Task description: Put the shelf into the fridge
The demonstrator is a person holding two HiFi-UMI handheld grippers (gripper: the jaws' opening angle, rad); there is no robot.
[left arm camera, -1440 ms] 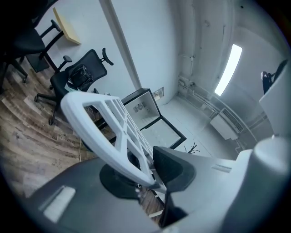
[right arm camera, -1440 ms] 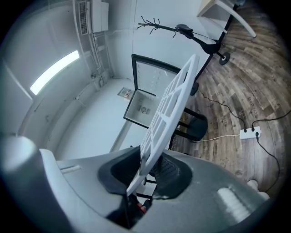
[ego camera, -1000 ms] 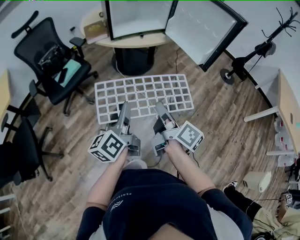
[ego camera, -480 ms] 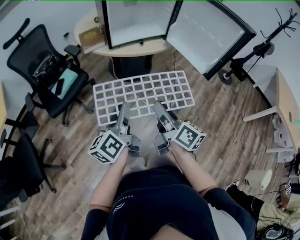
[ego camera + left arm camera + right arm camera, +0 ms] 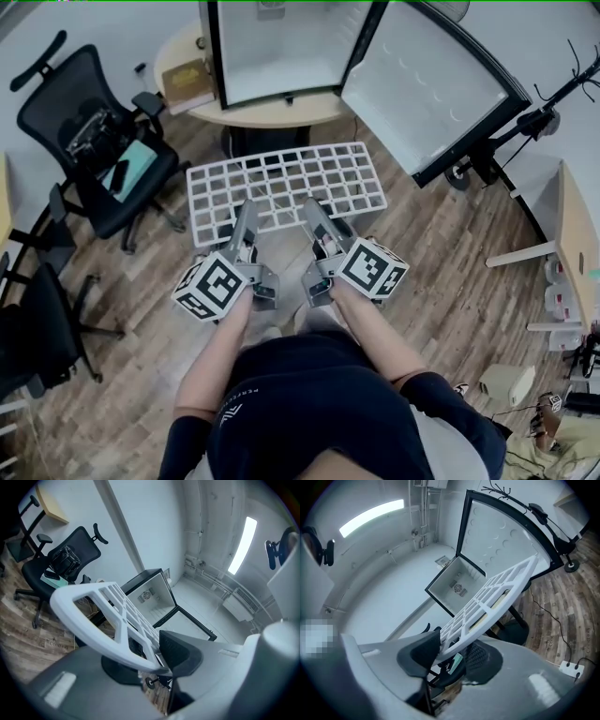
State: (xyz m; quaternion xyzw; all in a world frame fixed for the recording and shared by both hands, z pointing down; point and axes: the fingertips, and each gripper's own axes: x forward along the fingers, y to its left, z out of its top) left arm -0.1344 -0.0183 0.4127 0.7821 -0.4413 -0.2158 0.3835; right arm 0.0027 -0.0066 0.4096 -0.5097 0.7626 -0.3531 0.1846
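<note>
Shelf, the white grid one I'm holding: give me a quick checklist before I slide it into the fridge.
1. Fridge door open: ok; the white-lined door of the black-framed mini fridge stands wide open.
2. Left tongs on the white plastic grid shelf: ok; both pads sit on its near rim.
3. Right tongs: not ok; the jaws are opening and the rim only lies between the pads.
4. Shelf lined up with the opening: ok; roughly centred in front of it.
5. Rails inside the fridge: cannot tell.
</note>
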